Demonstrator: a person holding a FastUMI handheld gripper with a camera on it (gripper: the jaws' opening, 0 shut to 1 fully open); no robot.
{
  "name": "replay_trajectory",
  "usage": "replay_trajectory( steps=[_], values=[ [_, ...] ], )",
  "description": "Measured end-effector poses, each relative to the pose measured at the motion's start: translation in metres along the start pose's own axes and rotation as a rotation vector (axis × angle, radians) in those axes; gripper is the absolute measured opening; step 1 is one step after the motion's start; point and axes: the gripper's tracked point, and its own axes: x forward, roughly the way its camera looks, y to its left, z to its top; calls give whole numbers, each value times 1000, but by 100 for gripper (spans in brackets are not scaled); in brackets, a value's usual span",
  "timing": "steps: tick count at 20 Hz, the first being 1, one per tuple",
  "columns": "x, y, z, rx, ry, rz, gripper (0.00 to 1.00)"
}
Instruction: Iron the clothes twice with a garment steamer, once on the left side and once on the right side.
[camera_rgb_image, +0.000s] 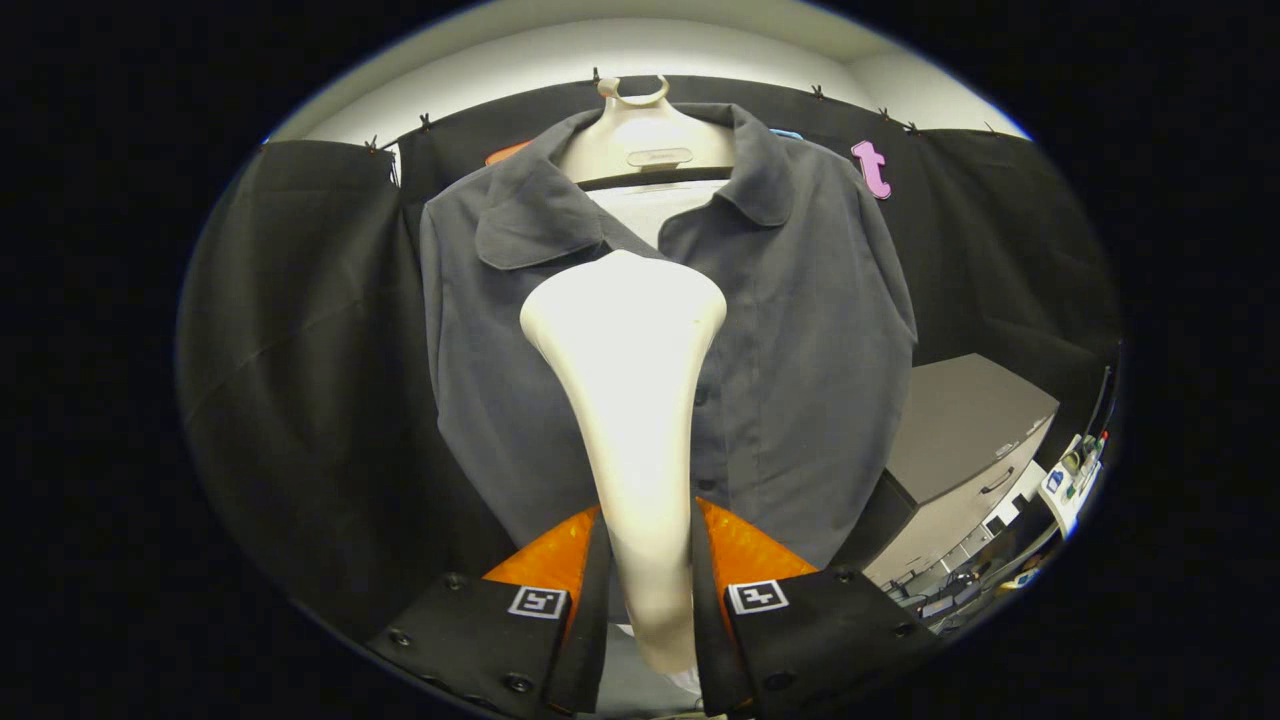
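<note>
A white garment steamer (632, 400) stands upright between my fingers, its handle clamped on both sides and its wide head rising ahead of them. My gripper (648, 545) is shut on that handle. Just beyond the steamer head hangs a dark grey collared shirt (790, 340) on a cream hanger (645, 135), front facing me, with a white garment showing at the open neck. The steamer head sits over the shirt's button placket, around chest height; whether it touches the cloth I cannot tell.
Black cloth (300, 350) forms the booth wall behind and to the left of the shirt. A grey cabinet (965, 440) with a drawer handle stands low on the right, with small items and cables beside it.
</note>
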Motion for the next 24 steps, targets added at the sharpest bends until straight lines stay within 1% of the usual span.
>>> replay_trajectory(
  steps=[3, 9, 15, 21, 24],
  values=[
    [12, 8, 1, -11, 11, 17, 45],
    [28, 26, -20, -45, 71, 65, 45],
    [39, 17, -39, -25, 117, 62, 45],
    [49, 10, -70, -16, 182, 53, 45],
    [46, 10, -90, -18, 216, 53, 45]
  ],
)
